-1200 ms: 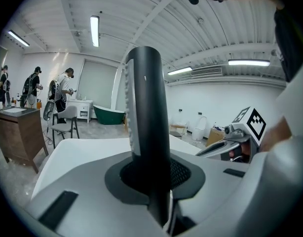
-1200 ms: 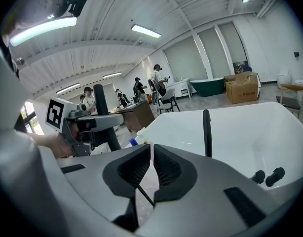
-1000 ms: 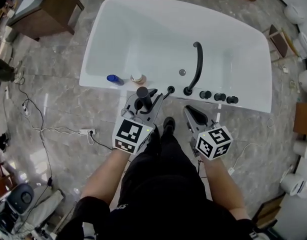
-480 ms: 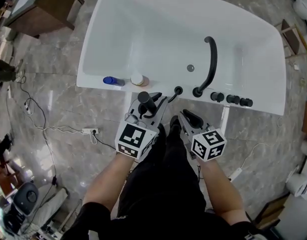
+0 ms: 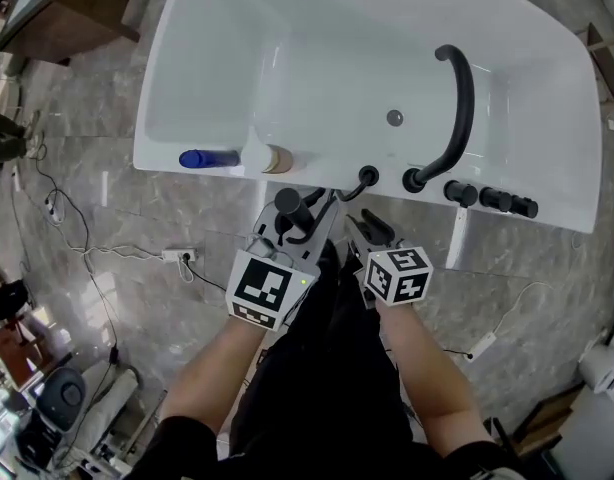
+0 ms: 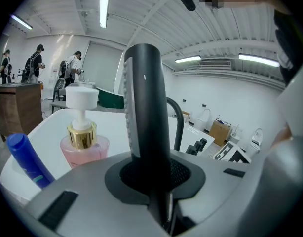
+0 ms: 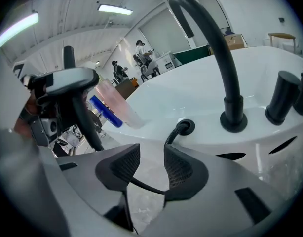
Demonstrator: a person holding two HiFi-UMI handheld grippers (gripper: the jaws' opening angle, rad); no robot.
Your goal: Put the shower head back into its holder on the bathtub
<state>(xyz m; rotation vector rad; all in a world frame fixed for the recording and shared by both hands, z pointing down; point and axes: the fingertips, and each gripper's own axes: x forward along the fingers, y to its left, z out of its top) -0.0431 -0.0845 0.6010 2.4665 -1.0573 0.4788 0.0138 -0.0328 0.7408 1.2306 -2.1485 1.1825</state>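
Observation:
The black shower head stands upright between the jaws of my left gripper, which is shut on its handle. Its black hose runs to the round holder on the white bathtub's near rim. In the left gripper view the left gripper is just short of the rim. My right gripper is to the right, below the holder. The right gripper has just been opening; the hose crosses the gap, and the pads do not press on it.
A pink pump bottle and a blue bottle lie on the rim left of the holder. The curved black spout and several black knobs stand to its right. A power strip and cables lie on the floor.
Both grippers have sunk and come closer to the tub's near rim. The right gripper has shifted left toward the holder, and its jaws have parted.

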